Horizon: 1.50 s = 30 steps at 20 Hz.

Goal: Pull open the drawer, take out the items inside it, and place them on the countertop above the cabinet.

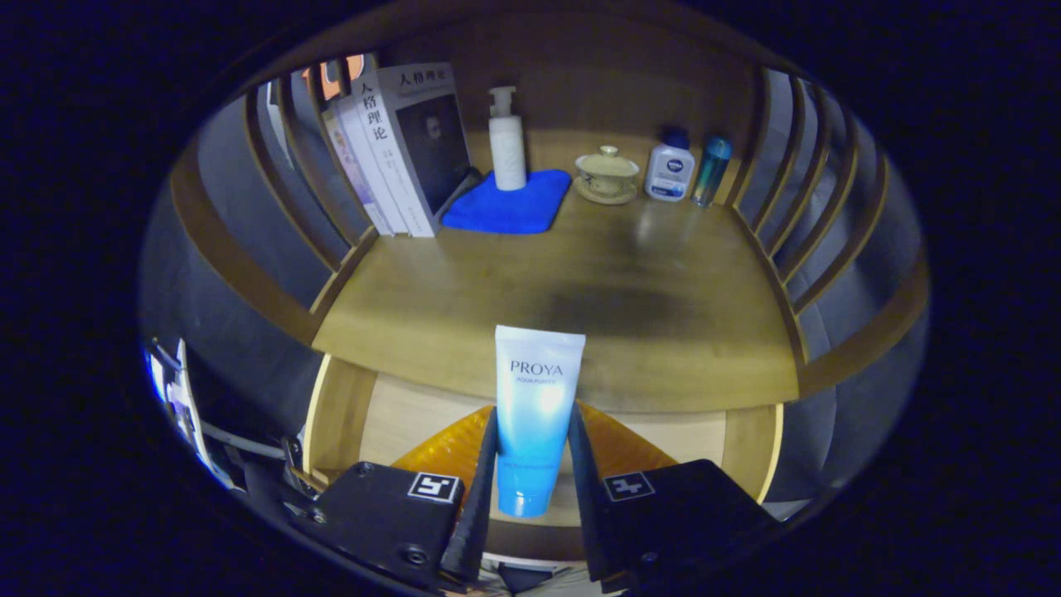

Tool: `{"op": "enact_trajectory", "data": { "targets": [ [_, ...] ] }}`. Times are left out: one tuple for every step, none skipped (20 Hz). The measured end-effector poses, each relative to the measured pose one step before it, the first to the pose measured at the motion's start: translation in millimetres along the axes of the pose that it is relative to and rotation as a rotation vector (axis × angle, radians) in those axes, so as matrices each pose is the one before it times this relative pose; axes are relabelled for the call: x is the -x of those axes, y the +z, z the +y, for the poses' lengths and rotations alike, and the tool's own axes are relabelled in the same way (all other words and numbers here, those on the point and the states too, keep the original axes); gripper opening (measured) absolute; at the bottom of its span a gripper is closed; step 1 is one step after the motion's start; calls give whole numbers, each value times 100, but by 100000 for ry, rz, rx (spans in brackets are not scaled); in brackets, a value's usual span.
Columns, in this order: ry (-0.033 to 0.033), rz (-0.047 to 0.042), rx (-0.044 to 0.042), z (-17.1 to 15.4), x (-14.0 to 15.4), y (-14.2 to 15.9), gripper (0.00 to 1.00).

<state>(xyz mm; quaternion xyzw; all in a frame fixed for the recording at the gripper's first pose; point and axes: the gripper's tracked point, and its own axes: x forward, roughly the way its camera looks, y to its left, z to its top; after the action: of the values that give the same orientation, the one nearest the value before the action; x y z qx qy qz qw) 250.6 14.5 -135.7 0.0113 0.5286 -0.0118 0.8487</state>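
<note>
A white-to-blue squeeze tube (533, 414) stands upright between my fingers, cap end down, and my gripper (530, 464) is shut on its lower half. The tube hangs above the open drawer (331, 406), whose pale wooden walls and floor lie just below the countertop's front edge. The wooden countertop (572, 307) stretches out beyond the tube. An orange object (448, 448) lies in the drawer behind my fingers, mostly hidden by them.
At the back of the countertop stand leaning books (398, 141), a white pump bottle (507, 141) on a blue cloth (510, 203), a lidded tea bowl (607, 176), a small white-and-blue bottle (670, 166) and a teal bottle (713, 170). Slatted wooden rails (796, 207) fence both sides.
</note>
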Motion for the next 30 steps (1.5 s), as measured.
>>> {"op": "enact_trajectory", "data": {
  "targets": [
    [-1126,-598,-785,103,-434,1082,50],
    [-1202,-805,-910,-178,-314,845,50],
    [-1540,-1036,-1358,-60,-413,1008,50],
    [-1914,-1118,-1124,-158,-462,722,50],
    [-2422,-164,-1196,-281,-449,647,50],
    [-1867,-140,-671,-91,-533,524,50],
    [-1229,-585,137,-56,-580,745,50],
    [-1426,-1048,466,-54,-218,915,50],
    [-1023,-900,1411,41,-376,442,50],
    [-1007,-1709,1011,-95,-269,534,50],
    [-781,-593,1255,83,-521,288,50],
    [-376,-1315,-152,158,-368,291,49],
    [-374,47,-23,-19,-388,71,49],
    [-750,-81,-612,-130,-450,21,49],
    [-460,42,-444,-108,-337,26,50],
    [112,18,-601,43,-334,-7,50],
    [91,379,-599,-1,-271,-55,51],
    [600,572,-775,90,-241,-152,52],
    [541,223,-937,77,-239,-94,53],
    [358,-77,-659,-36,-132,-58,54],
    [505,-1100,-124,-11,60,151,55],
    [-826,-1778,662,-227,50,325,56],
    [-1565,-1766,1416,-427,251,292,57],
    [-550,-1699,744,-165,320,169,57],
    [689,-624,395,92,480,-146,58],
    [1167,-400,267,137,576,-149,59],
    [1099,-647,415,61,595,-162,60],
    [897,-902,597,48,618,-201,61],
    [442,-652,819,-39,753,-266,61],
    [965,-969,981,164,859,-340,62]
  ]
}}
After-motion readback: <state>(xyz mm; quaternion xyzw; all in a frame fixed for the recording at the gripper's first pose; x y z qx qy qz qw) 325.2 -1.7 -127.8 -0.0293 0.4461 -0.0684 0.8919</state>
